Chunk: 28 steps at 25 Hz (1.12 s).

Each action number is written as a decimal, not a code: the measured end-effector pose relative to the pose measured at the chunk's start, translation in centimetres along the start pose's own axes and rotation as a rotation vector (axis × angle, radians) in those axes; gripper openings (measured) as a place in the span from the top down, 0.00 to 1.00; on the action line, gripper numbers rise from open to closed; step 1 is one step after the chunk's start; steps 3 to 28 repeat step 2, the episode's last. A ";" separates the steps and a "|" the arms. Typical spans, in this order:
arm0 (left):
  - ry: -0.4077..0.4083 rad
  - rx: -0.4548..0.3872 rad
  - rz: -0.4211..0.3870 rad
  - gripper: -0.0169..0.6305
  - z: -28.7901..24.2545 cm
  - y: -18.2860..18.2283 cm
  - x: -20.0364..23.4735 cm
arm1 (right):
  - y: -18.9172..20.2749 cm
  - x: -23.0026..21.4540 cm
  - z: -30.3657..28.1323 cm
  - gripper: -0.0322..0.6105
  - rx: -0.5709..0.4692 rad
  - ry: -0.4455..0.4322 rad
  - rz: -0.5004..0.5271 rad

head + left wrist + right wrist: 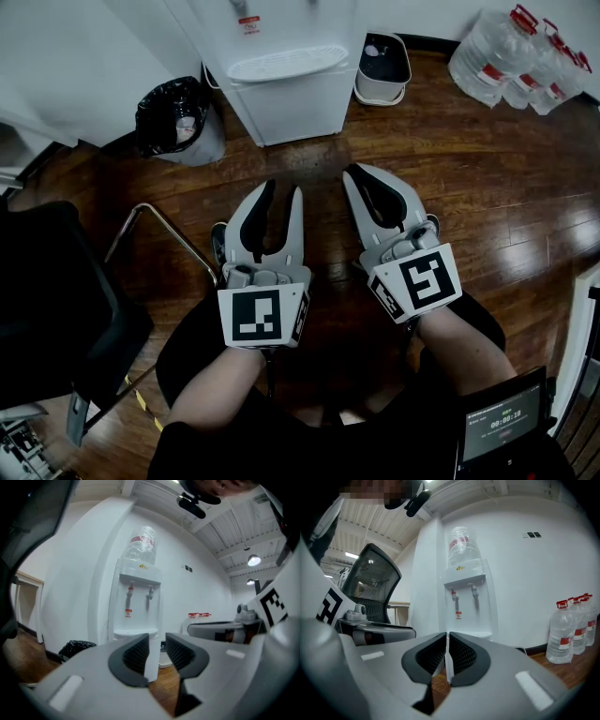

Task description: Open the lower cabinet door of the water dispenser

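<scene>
White left hand-held gripper [284, 190] parted, right hand-held gripper [353, 174] closed; level.

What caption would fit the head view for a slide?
Left gripper open, right gripper shut, both held short of the white water dispenser.

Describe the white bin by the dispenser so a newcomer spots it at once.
Find the white dispenser against the wall. The bin stands beside it, toward the water bottles. Unlike the black-bagged bin on the opposite side, it is white with a rounded-square rim.
</scene>
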State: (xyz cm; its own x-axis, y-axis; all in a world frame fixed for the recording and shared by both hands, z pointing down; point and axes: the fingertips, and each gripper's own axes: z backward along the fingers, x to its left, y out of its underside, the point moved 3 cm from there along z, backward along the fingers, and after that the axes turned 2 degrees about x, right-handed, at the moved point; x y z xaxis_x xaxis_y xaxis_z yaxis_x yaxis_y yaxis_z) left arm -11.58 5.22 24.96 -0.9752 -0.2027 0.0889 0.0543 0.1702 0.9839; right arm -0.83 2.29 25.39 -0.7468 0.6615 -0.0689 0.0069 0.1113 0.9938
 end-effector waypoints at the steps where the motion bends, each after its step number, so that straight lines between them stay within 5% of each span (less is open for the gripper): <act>1: 0.000 0.000 0.000 0.77 0.0 0.0 0.0 | 0.0 0.0 0.0 0.91 0.000 0.000 0.000; 28: -0.001 0.000 0.001 0.77 0.0 0.0 0.0 | 0.0 0.0 0.0 0.92 0.001 0.000 0.000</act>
